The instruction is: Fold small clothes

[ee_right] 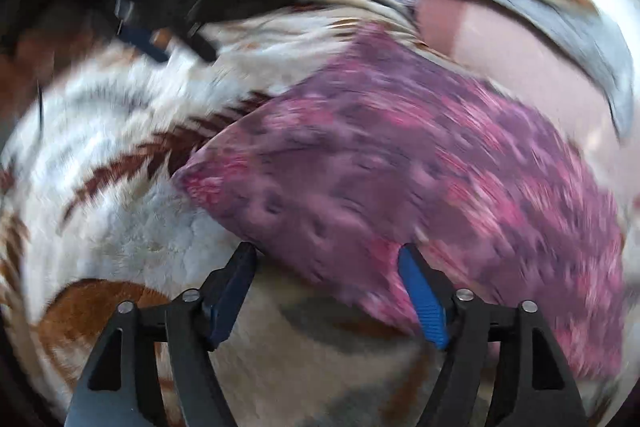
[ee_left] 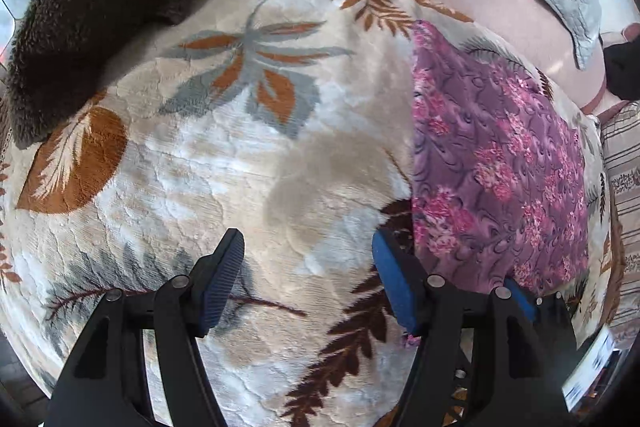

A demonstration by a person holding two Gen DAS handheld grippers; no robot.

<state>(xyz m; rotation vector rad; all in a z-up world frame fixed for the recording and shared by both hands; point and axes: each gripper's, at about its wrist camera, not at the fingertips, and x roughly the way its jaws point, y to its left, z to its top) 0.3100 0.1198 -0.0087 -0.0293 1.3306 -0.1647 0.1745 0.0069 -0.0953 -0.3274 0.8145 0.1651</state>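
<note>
On cream plush leaf-print blanket (ee_left: 208, 155), purple-pink floral folded cloth (ee_left: 492, 163) at 3 o'clock, left gripper (ee_left: 308, 279) and right gripper (ee_right: 326, 291) agape, empty; risk: snagging plush, undoing fold.

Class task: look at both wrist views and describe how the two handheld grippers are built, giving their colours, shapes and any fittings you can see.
The left gripper and right gripper match: black angular plastic linkage arms with triangular cut-outs, joined by round silver pivot pins. Each ends in two flat blue pads with fine ribbing. No cables, markings or sleeves show.

Bare blanket (ee_left: 224, 163) lies between brown fleece (ee_left: 92, 7) and purple cloth (ee_left: 492, 163).
</note>
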